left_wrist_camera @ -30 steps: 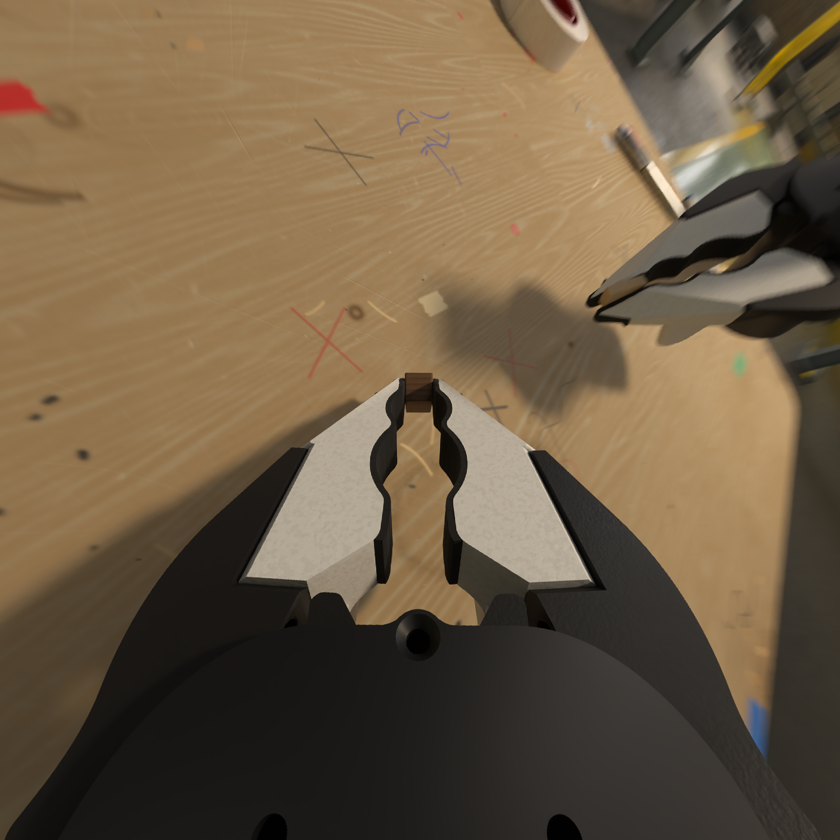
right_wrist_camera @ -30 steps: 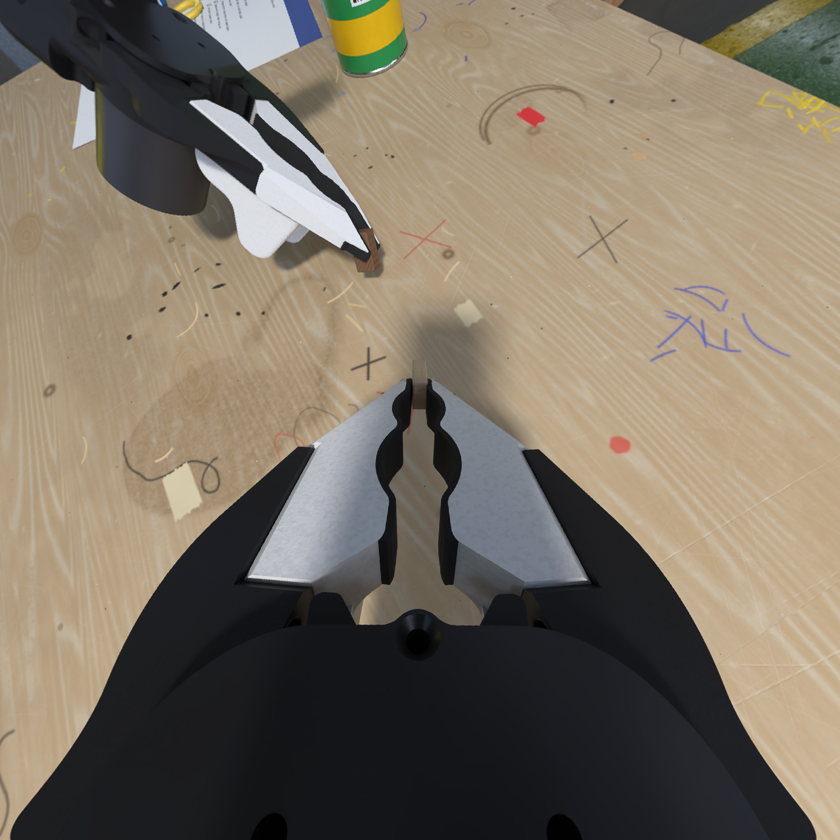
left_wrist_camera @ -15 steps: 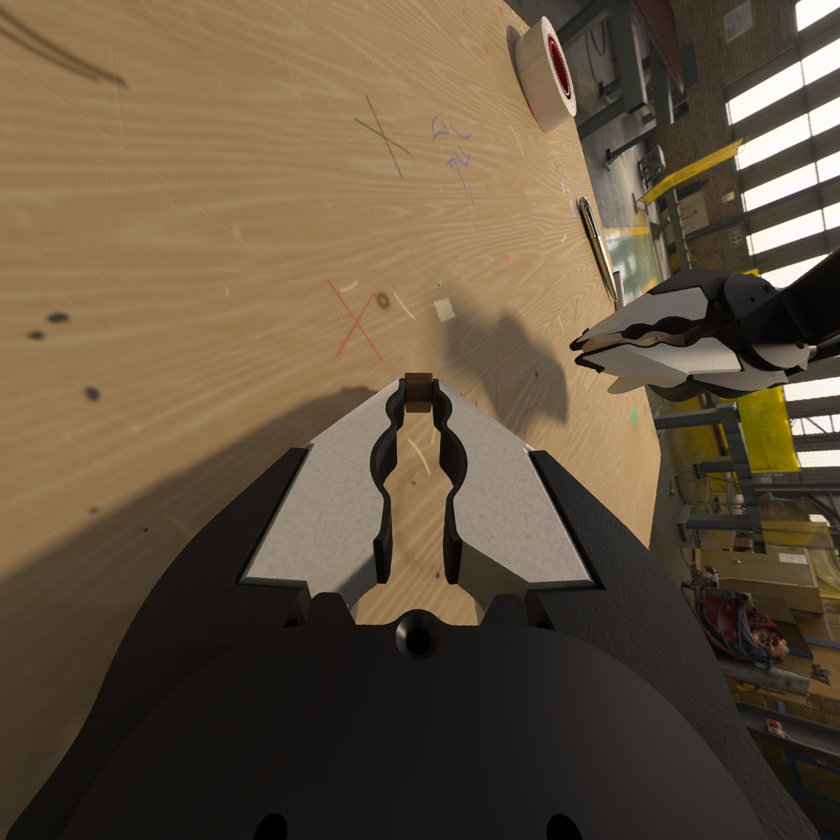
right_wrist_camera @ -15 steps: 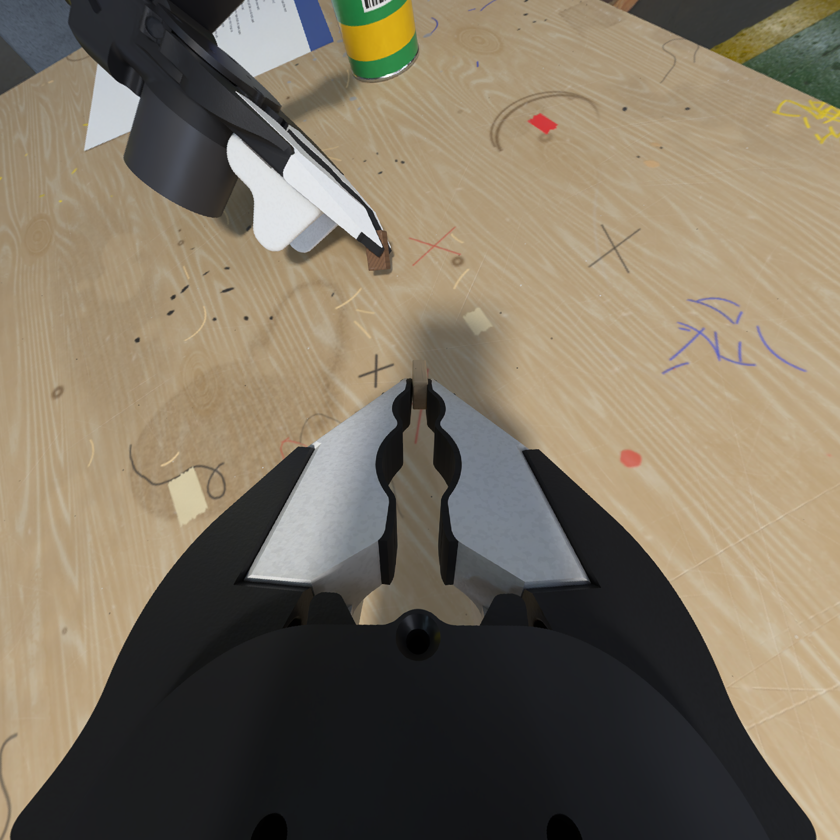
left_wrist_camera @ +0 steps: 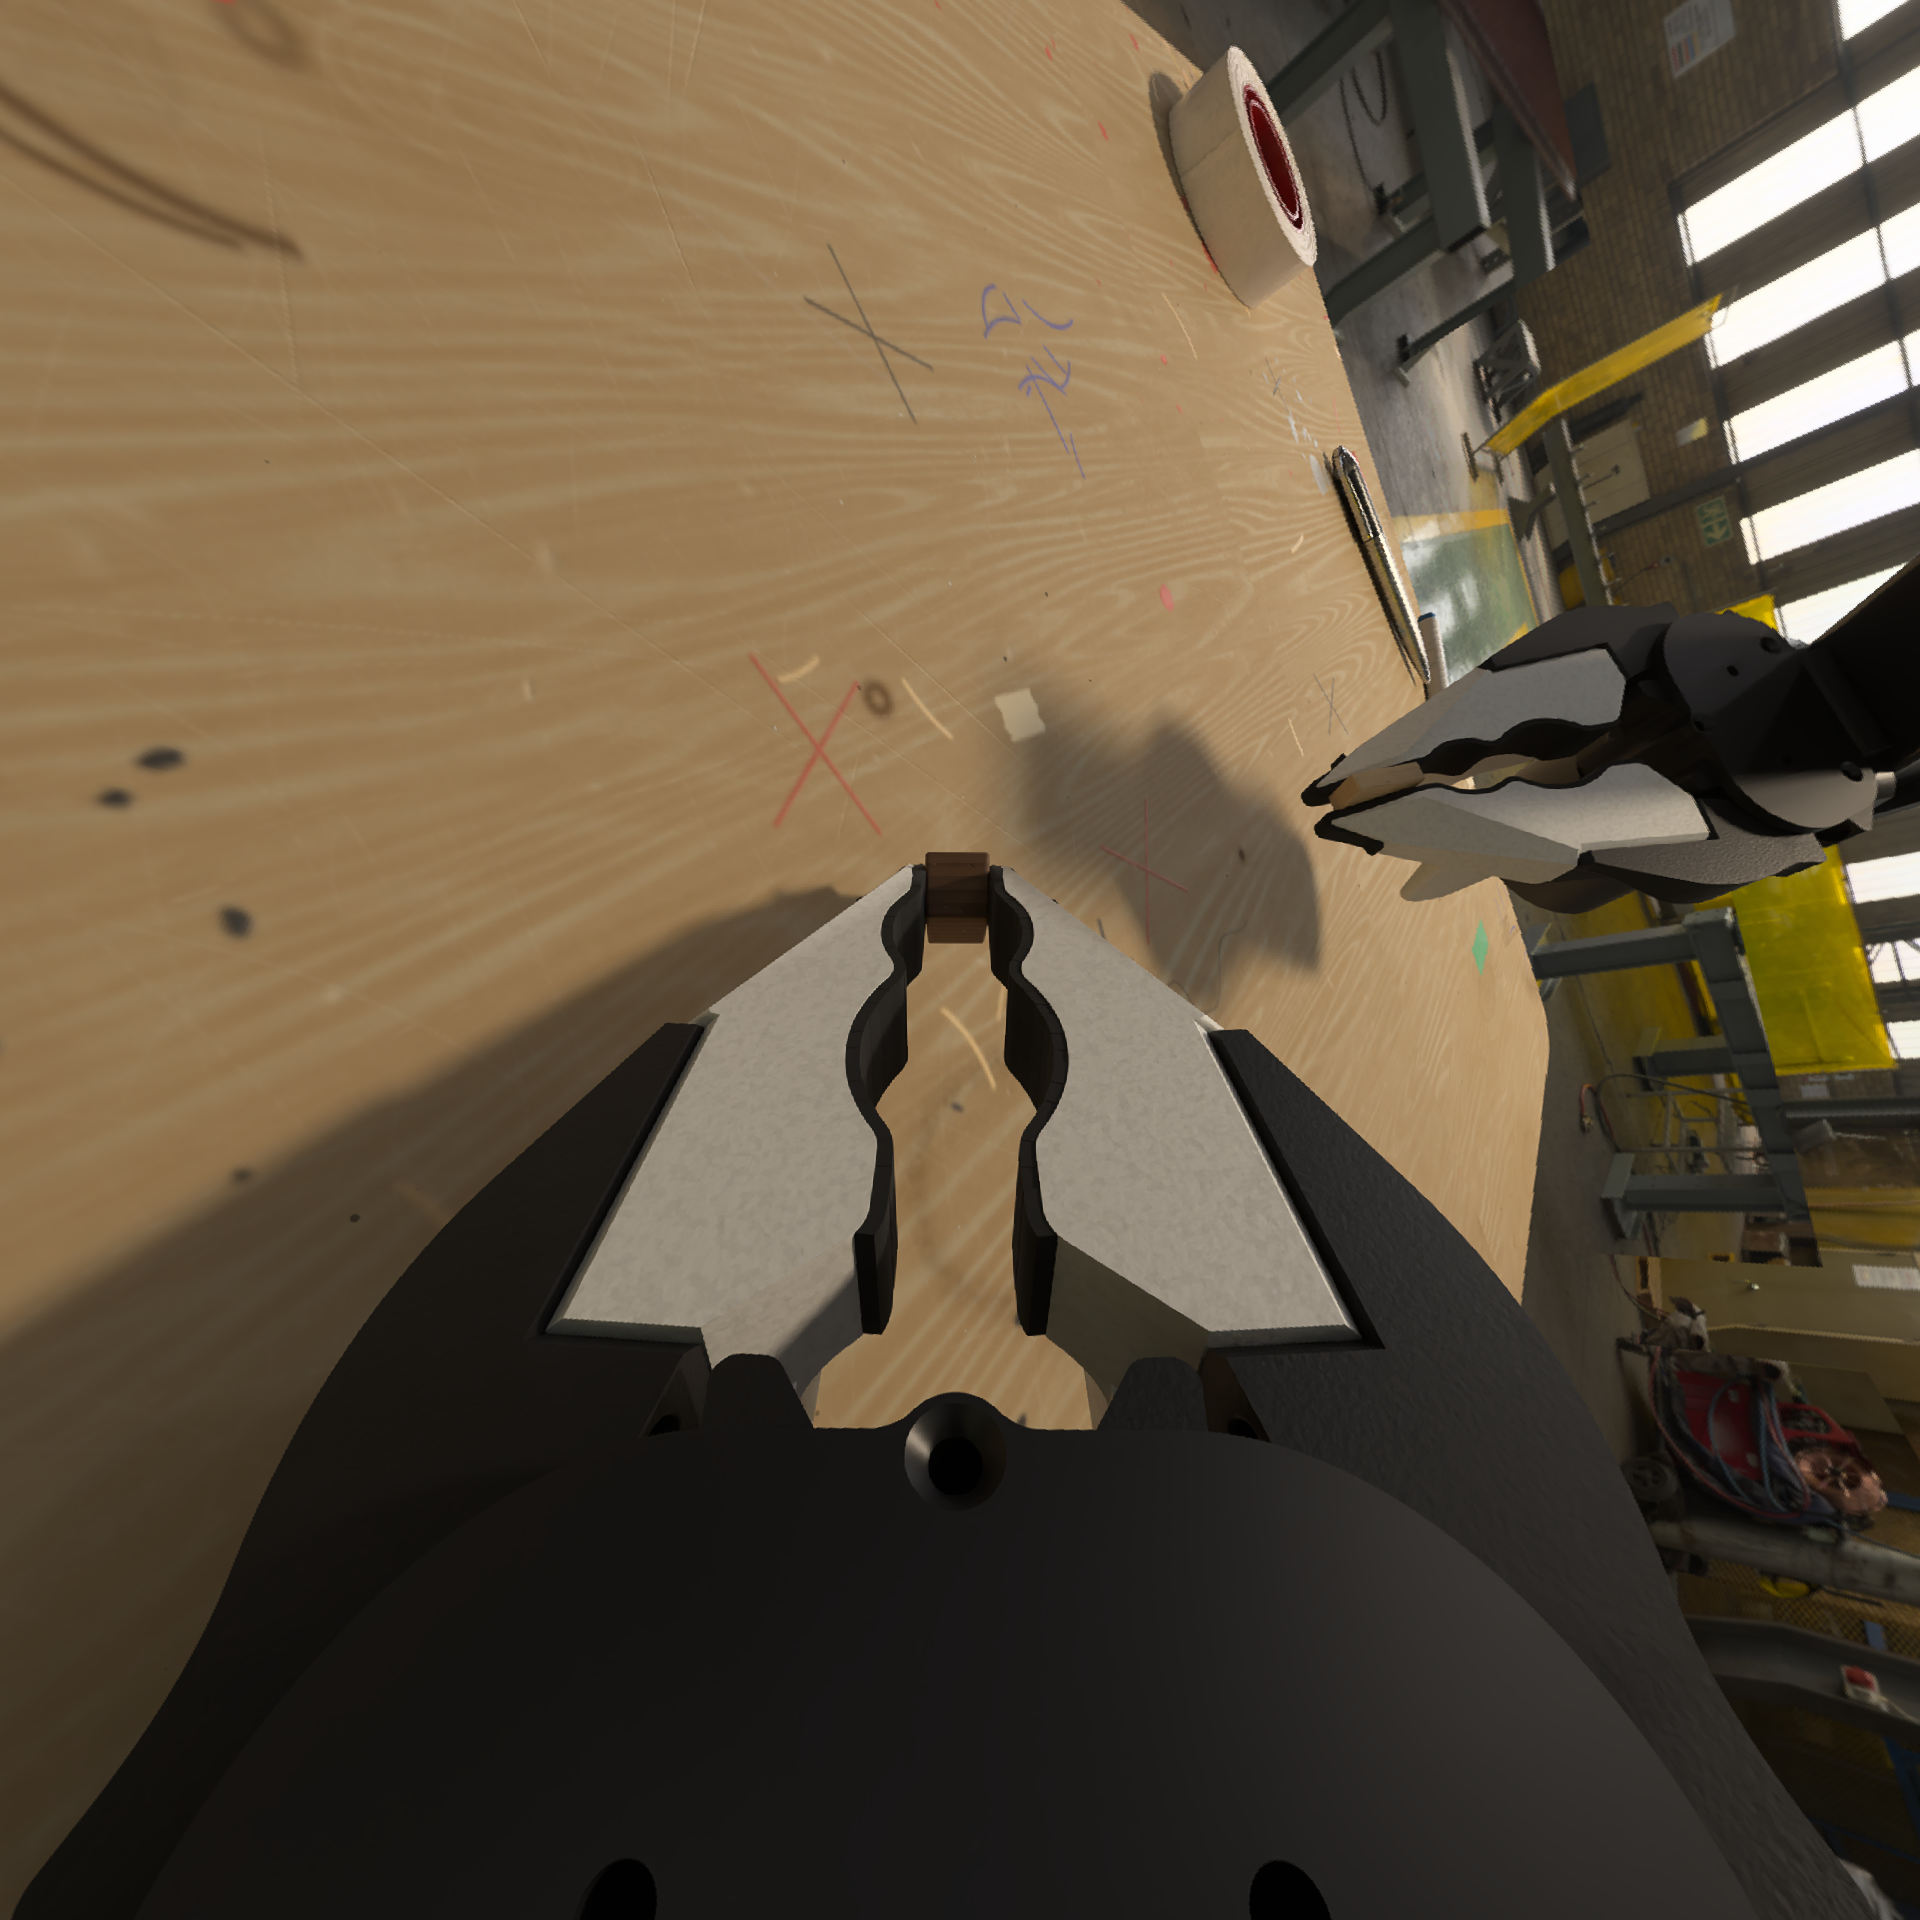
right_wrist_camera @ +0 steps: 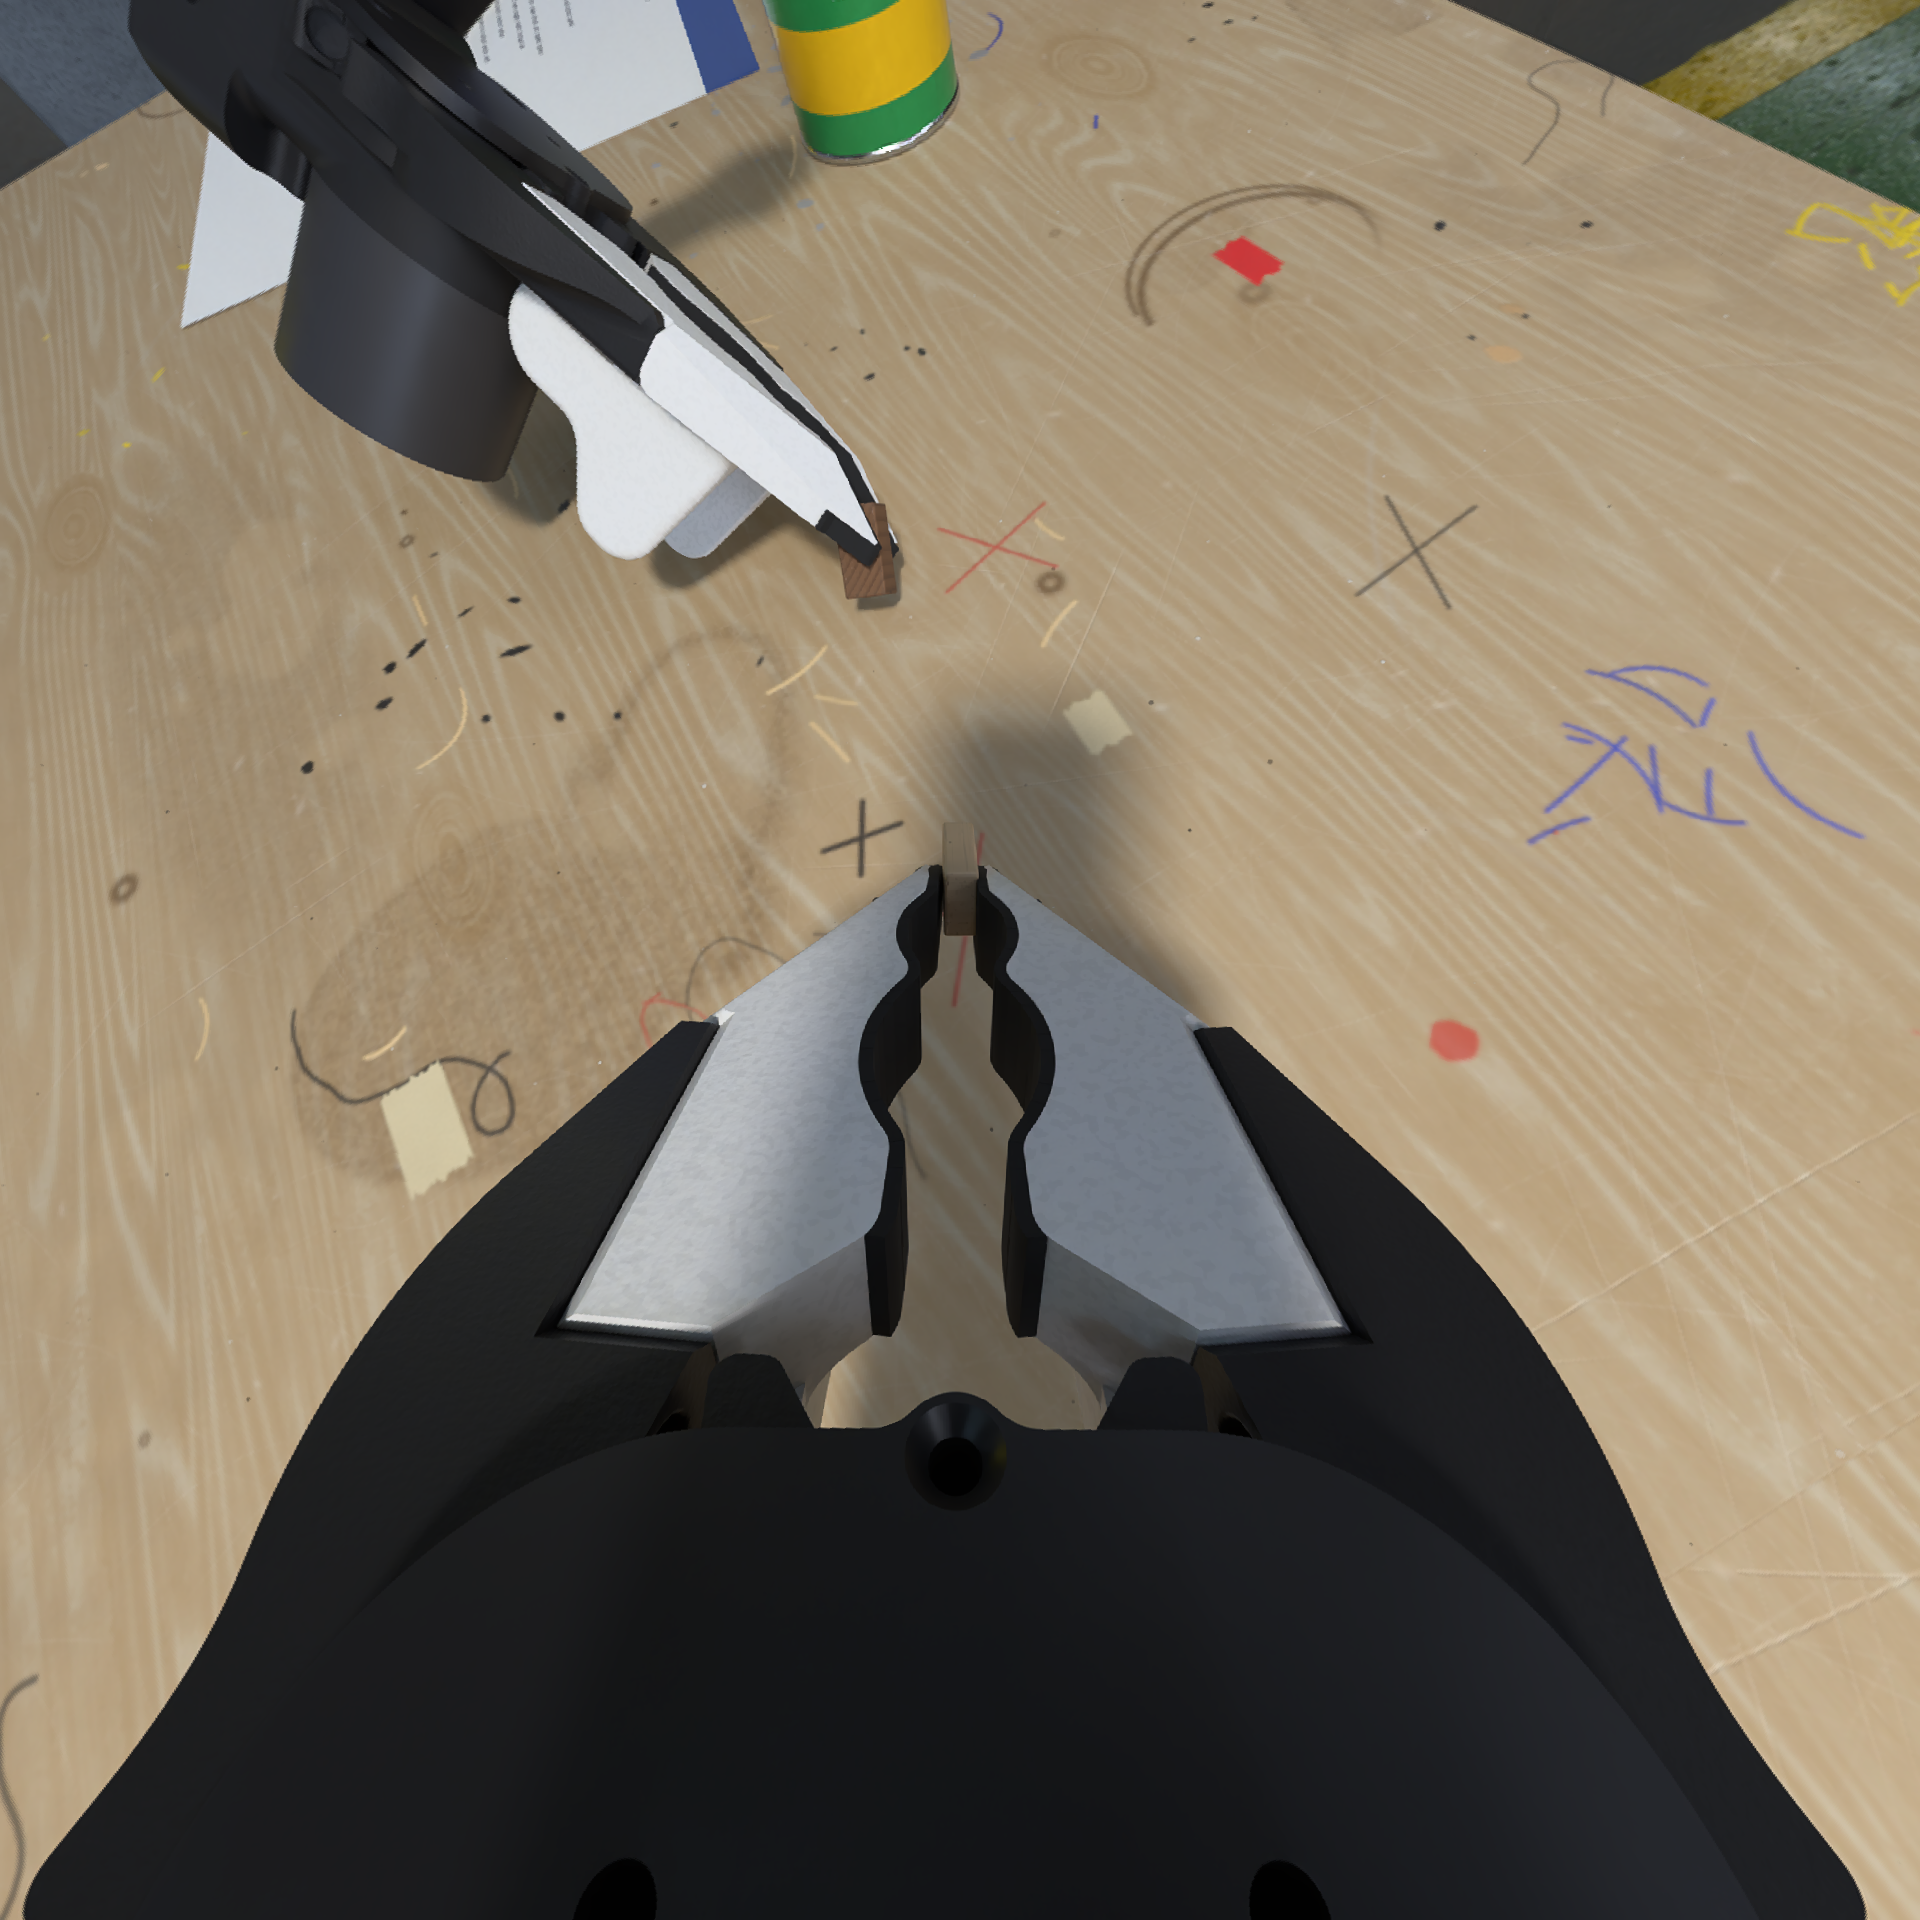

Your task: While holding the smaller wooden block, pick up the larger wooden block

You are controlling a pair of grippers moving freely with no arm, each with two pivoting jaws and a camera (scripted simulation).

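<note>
My left gripper [left_wrist_camera: 956,883] is shut on a small dark brown wooden block [left_wrist_camera: 956,902] pinched at its fingertips. In the right wrist view this gripper [right_wrist_camera: 868,540] comes in from the upper left, with the brown block [right_wrist_camera: 871,566] held low over the table. My right gripper [right_wrist_camera: 958,883] is shut on a thin pale wooden block [right_wrist_camera: 958,873] that sticks out past its tips. In the left wrist view the right gripper [left_wrist_camera: 1325,810] hovers at the right above the table, with the pale block [left_wrist_camera: 1377,781] between its fingers.
On the wooden table [right_wrist_camera: 1455,727] a tape roll [left_wrist_camera: 1242,177] and a pen [left_wrist_camera: 1377,561] lie near the far edge. A green and yellow can [right_wrist_camera: 868,73] and a paper sheet [right_wrist_camera: 582,62] are beyond the left gripper. The table edge [left_wrist_camera: 1538,1039] is on the right.
The left wrist view has tilted, so the hall beyond the table edge now shows. The right gripper has hardly moved. Both grippers keep their blocks.
</note>
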